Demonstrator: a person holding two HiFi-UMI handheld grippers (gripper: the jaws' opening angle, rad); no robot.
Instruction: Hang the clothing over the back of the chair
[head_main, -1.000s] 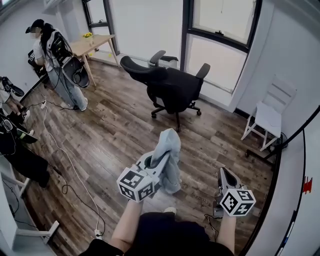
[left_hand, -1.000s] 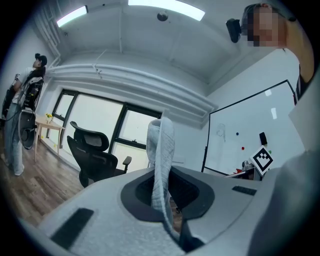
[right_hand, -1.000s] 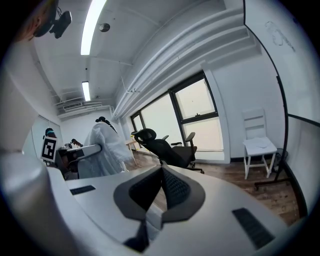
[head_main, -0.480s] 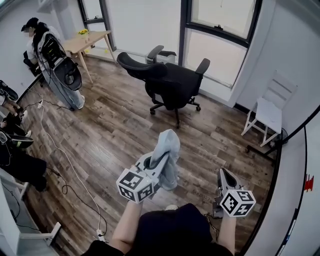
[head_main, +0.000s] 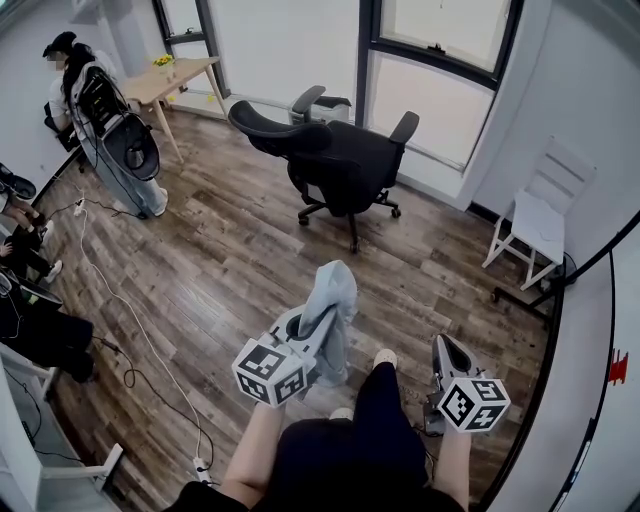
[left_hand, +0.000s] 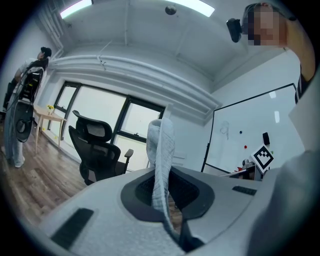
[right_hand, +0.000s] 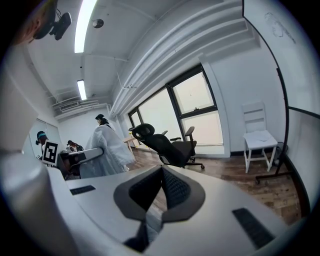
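Note:
A pale blue-grey piece of clothing (head_main: 333, 305) hangs bunched from my left gripper (head_main: 308, 328), which is shut on it low in the head view. In the left gripper view the cloth (left_hand: 160, 145) rises as a folded strip from between the jaws. The black office chair (head_main: 340, 165) stands farther off by the windows, its back turned towards the left; it also shows as the chair (left_hand: 97, 150) and the chair (right_hand: 170, 145). My right gripper (head_main: 441, 345) is at the lower right, jaws closed together with nothing between them (right_hand: 161, 170).
A white wooden chair (head_main: 540, 225) stands by the right wall. A wooden table (head_main: 180, 85) and a person in white (head_main: 105, 130) are at the far left. Cables (head_main: 130, 320) trail over the wood floor on the left. My own leg and shoe (head_main: 383, 362) are between the grippers.
The view has drawn a little closer to the black chair, and my leg has stepped forward between the grippers. The left gripper keeps its hold on the clothing.

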